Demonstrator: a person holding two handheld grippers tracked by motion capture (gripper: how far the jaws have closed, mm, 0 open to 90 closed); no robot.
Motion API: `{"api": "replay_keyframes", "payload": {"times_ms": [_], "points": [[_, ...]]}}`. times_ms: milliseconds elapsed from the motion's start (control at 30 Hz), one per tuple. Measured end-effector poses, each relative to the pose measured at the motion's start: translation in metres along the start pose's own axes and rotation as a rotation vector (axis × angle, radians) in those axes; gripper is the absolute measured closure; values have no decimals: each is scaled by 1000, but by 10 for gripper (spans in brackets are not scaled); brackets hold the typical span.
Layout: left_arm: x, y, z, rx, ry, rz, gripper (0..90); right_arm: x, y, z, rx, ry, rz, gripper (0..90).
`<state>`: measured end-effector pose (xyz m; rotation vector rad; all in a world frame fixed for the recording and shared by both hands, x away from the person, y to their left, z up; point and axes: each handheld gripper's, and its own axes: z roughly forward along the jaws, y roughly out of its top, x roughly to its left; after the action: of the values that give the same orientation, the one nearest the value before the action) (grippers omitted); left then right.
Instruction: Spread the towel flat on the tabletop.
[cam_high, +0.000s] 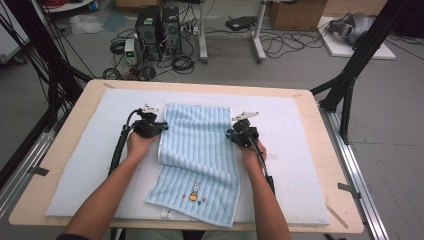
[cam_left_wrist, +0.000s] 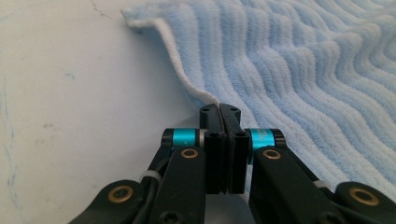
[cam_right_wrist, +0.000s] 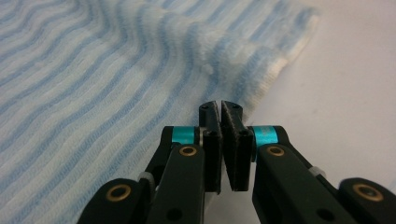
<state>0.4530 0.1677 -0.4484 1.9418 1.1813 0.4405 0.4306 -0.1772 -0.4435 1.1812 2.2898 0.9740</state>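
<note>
A light blue striped towel with a small rabbit picture lies on the white mat, its far part folded over so the near end sticks out at an angle. My left gripper sits at the towel's left edge. In the left gripper view its jaws are shut on the white hem of the towel. My right gripper is at the towel's right edge. In the right gripper view it is shut on the edge of the towel near a corner.
The mat covers most of a wooden table. Black frame posts stand at the table's far corners. Computers, cables and a cardboard box are on the floor beyond. Bare mat lies on both sides of the towel.
</note>
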Motion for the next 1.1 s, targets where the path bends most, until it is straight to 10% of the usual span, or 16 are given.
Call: {"api": "replay_keyframes", "payload": {"times_ms": [400, 500, 667, 1100], "points": [[10, 13, 18, -43, 23, -37, 831, -12, 23, 25, -1, -122, 8, 849], [10, 11, 10, -14, -11, -63, 584, -11, 22, 21, -13, -100, 24, 743], [9, -4, -7, -39, -52, -145, 468, -10, 17, 0, -60, -63, 34, 650], [-12, -30, -42, -36, -148, -47, 477, -1, -7, -52, -78, 57, 27, 515]]}}
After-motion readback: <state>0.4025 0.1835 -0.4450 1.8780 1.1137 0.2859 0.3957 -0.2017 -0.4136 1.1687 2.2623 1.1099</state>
